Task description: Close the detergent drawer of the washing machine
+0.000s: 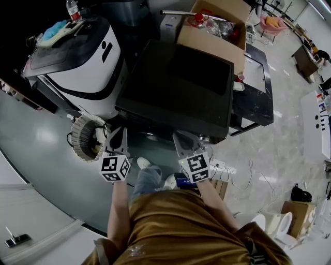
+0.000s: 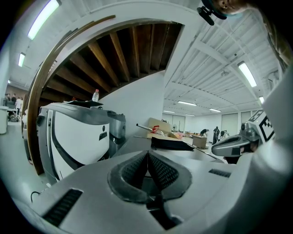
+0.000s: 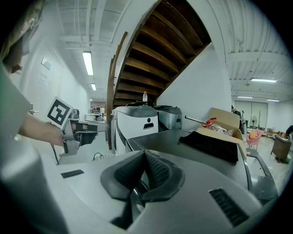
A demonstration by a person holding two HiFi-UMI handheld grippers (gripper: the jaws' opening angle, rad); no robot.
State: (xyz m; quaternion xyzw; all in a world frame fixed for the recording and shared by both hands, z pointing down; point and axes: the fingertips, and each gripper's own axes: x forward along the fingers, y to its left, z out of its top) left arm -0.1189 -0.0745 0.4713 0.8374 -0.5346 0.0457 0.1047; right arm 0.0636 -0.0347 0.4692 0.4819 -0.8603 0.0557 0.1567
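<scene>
The washing machine (image 1: 176,83) is the dark-topped box straight ahead; its front face and detergent drawer are hidden under the top's near edge in every view. My left gripper (image 1: 118,135) is held level just before the machine's front left corner, shut, with nothing between its pads (image 2: 147,153). My right gripper (image 1: 182,140) is held near the front edge further right, also shut and empty (image 3: 144,153). Each gripper shows in the other's view: the right gripper (image 2: 236,144) and the left gripper (image 3: 84,129). Neither touches the machine.
A white-and-black appliance (image 1: 83,57) with a water bottle (image 1: 73,9) on top stands to the left. A cardboard box (image 1: 217,26) of clutter sits behind the machine, and a black cloth (image 3: 215,146) lies on its top. A round basket (image 1: 85,135) and cables (image 1: 243,173) lie on the floor.
</scene>
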